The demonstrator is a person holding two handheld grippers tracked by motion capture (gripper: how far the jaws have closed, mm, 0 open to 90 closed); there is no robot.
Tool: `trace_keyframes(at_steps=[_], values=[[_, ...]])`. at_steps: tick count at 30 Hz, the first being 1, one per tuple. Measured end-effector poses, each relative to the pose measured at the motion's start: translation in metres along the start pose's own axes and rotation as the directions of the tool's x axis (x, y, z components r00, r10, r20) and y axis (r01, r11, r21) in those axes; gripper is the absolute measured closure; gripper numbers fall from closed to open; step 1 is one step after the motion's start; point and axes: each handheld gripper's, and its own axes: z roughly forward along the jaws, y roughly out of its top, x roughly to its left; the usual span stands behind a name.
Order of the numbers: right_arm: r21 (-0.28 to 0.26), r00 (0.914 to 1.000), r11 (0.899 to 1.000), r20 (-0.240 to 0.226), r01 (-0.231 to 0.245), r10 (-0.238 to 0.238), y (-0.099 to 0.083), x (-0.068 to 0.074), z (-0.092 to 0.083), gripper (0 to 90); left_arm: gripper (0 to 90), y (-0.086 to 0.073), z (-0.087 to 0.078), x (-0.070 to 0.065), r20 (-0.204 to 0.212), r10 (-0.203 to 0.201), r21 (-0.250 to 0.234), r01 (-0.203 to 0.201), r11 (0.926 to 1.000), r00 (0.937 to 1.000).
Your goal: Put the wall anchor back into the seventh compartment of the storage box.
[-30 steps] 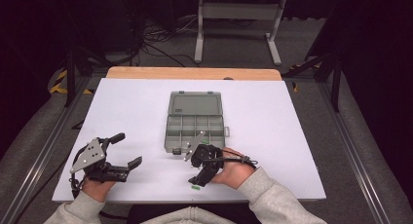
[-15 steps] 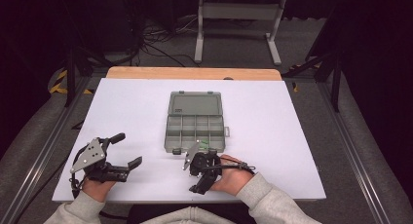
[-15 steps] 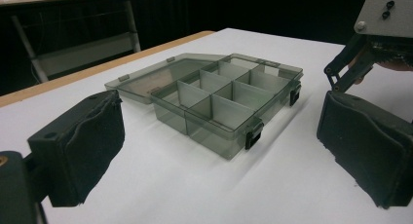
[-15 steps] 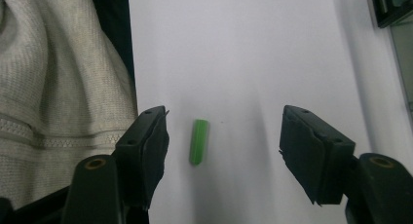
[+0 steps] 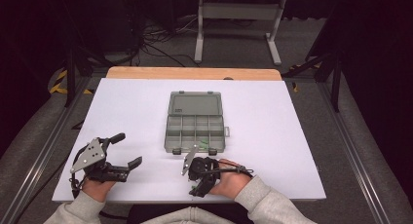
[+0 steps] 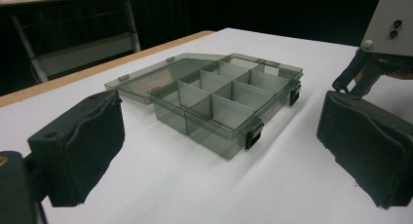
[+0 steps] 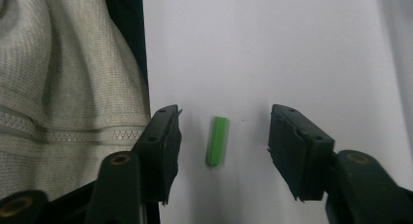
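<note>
A small green ribbed plug [image 7: 217, 141] lies on the white table between the pads of my right gripper [image 7: 221, 139]. Its jaws have just been closing and stand apart from the plug on both sides. In the high view the right gripper [image 5: 197, 187] points down near the table's front edge, just in front of a grey translucent compartment box [image 5: 196, 132] with its lid folded back. Green pieces [image 5: 203, 142] lie in one front compartment. My left gripper [image 5: 127, 149] rests open at the front left, nothing between its pads [image 6: 83, 146], facing the box [image 6: 219, 102].
The white table [image 5: 272, 117] has a wooden strip along its far edge. A grey sweater sleeve [image 7: 58, 87] hangs close to the left of the right gripper's jaws. The right gripper's grey plate [image 6: 389, 19] shows at the right of the left gripper view.
My right gripper has shifted slightly toward the table's front edge and tipped down over the table. The left gripper has stayed where it was.
</note>
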Motion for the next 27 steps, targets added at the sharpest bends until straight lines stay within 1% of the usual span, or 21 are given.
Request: trace_keyframes(at_steps=[3, 4, 5, 6, 7, 10, 11, 12, 13, 16, 19, 27], values=[[0.002, 1.0000, 1.000, 0.006, 0.008, -0.008, 0.0004, 0.0006, 0.0007, 52.2, 4.2, 0.0003, -0.0002, 0.0001, -0.004, 0.004, -0.003, -0.004, 1.0000, 1.0000], [0.002, 1.0000, 1.000, 0.006, 0.008, -0.008, 0.0004, 0.0006, 0.0007, 52.2, 4.1, 0.0003, -0.0002, 0.0001, -0.004, 0.004, -0.003, -0.004, 1.0000, 1.0000], [0.004, 0.9999, 1.000, 0.010, 0.013, -0.013, 0.0006, 0.0010, 0.0008, 54.2, 4.1, 0.0003, -0.0002, 0.0001, -0.004, 0.004, -0.004, -0.004, 1.0000, 1.0000], [0.007, 0.9997, 1.000, 0.013, 0.020, -0.020, 0.0009, 0.0015, 0.0006, 58.0, 4.2, 0.0003, -0.0001, 0.0002, -0.005, 0.005, -0.003, -0.005, 1.0000, 1.0000], [0.007, 0.9997, 1.000, 0.013, 0.020, -0.020, 0.0009, 0.0015, 0.0006, 58.0, 4.2, 0.0003, -0.0001, 0.0002, -0.005, 0.005, -0.003, -0.005, 1.0000, 1.0000], [0.013, 0.9993, 1.000, 0.025, 0.026, -0.026, 0.0006, 0.0027, 0.0002, 67.0, 4.2, 0.0001, 0.0001, -0.0002, -0.001, 0.000, 0.000, 0.000, 1.0000, 1.0000], [0.013, 0.9993, 1.000, 0.025, 0.026, -0.026, 0.0006, 0.0027, 0.0002, 67.0, 4.1, 0.0001, 0.0001, -0.0002, -0.001, 0.000, 0.000, 0.000, 1.0000, 1.0000], [0.022, 0.9992, 0.999, 0.022, 0.032, -0.033, 0.0007, 0.0030, -0.0003, 72.6, 4.2, 0.0001, 0.0001, -0.0002, 0.000, -0.001, -0.001, 0.001, 1.0000, 1.0000], [0.022, 0.9992, 0.999, 0.022, 0.032, -0.033, 0.0007, 0.0030, -0.0003, 72.6, 4.1, 0.0001, 0.0001, -0.0002, 0.000, -0.001, -0.001, 0.001, 1.0000, 1.0000], [0.032, 0.9986, 0.998, 0.023, 0.047, -0.048, 0.0014, 0.0040, -0.0003, 80.3, 4.2, 0.0002, 0.0000, 0.0003, -0.003, 0.004, -0.003, -0.004, 1.0000, 1.0000], [0.038, 0.9985, 0.998, 0.024, 0.049, -0.050, 0.0019, 0.0044, -0.0003, 83.6, 4.2, 0.0002, 0.0000, 0.0003, -0.003, 0.005, -0.003, -0.005, 1.0000, 1.0000], [0.034, 0.9984, 0.998, 0.026, 0.050, -0.051, 0.0035, 0.0026, -0.0039, 83.9, 4.2, 0.0003, -0.0001, 0.0001, -0.005, 0.004, -0.003, -0.004, 1.0000, 1.0000]])
